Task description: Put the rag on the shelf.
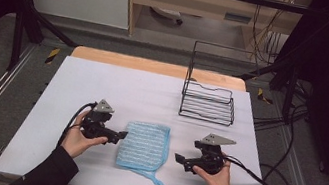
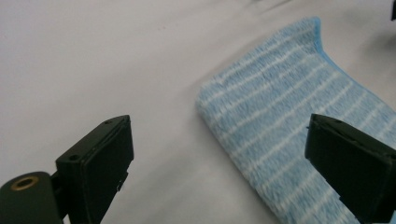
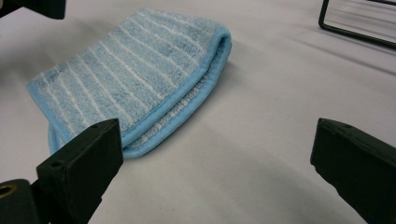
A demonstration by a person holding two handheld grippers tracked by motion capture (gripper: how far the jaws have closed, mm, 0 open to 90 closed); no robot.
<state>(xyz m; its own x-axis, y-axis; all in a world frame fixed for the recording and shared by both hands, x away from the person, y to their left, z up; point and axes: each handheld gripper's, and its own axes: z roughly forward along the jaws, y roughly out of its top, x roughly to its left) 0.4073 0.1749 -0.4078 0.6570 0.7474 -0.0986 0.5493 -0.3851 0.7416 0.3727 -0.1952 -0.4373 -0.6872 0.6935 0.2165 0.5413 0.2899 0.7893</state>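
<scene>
Between the grippers, folded blue cloth (image 1: 144, 146), left gripper (image 1: 120, 137) touching edge, right gripper (image 1: 179, 160) near, both w/ jaws apart

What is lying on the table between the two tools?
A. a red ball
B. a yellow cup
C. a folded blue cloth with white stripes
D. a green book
C: a folded blue cloth with white stripes lies flat on the table, with the left tool beside one edge and the right tool beside the other, both open and not holding it.
</scene>
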